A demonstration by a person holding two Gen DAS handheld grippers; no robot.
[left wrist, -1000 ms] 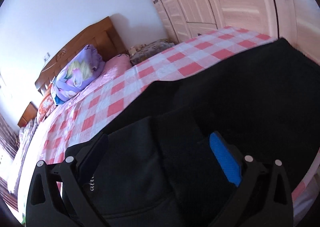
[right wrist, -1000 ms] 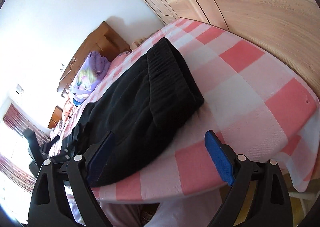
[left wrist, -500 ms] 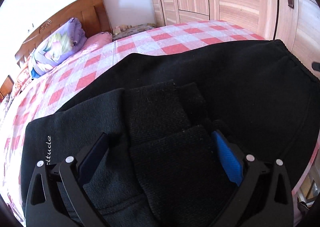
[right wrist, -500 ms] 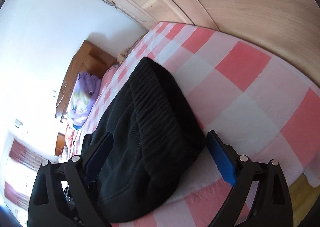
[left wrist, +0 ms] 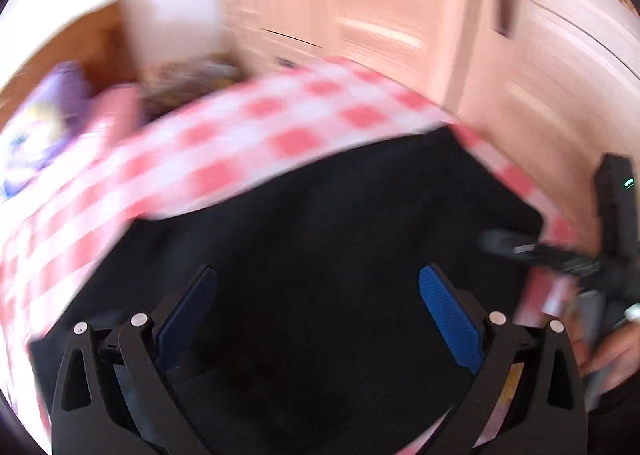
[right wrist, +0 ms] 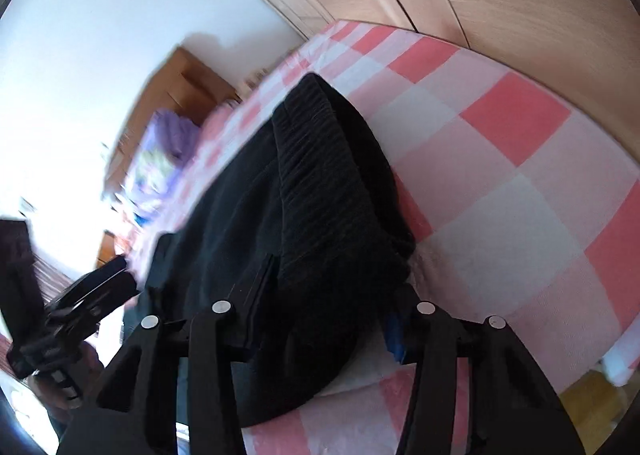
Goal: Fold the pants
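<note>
The black pants [left wrist: 320,223] lie folded on the pink and white checked bed [left wrist: 240,127]. My left gripper [left wrist: 316,291] is open above them, its blue pads spread wide and holding nothing; this view is blurred. In the right wrist view the pants [right wrist: 320,183] show their ribbed waistband end near the bed's front edge. My right gripper [right wrist: 332,287] has closed in on this end, with thick cloth bunched between its fingers. The right gripper also shows at the right edge of the left wrist view [left wrist: 560,259].
A wooden headboard [right wrist: 176,95] and a purple pillow [right wrist: 164,151] are at the far end of the bed. Light wooden wardrobe doors [left wrist: 400,15] stand close along the bed's far side. The bed's corner [right wrist: 600,295] drops off to the right.
My right gripper has moved forward onto the waistband end and narrowed on it. My left gripper has lifted and swung, still open; the folded legs no longer sit between its fingers.
</note>
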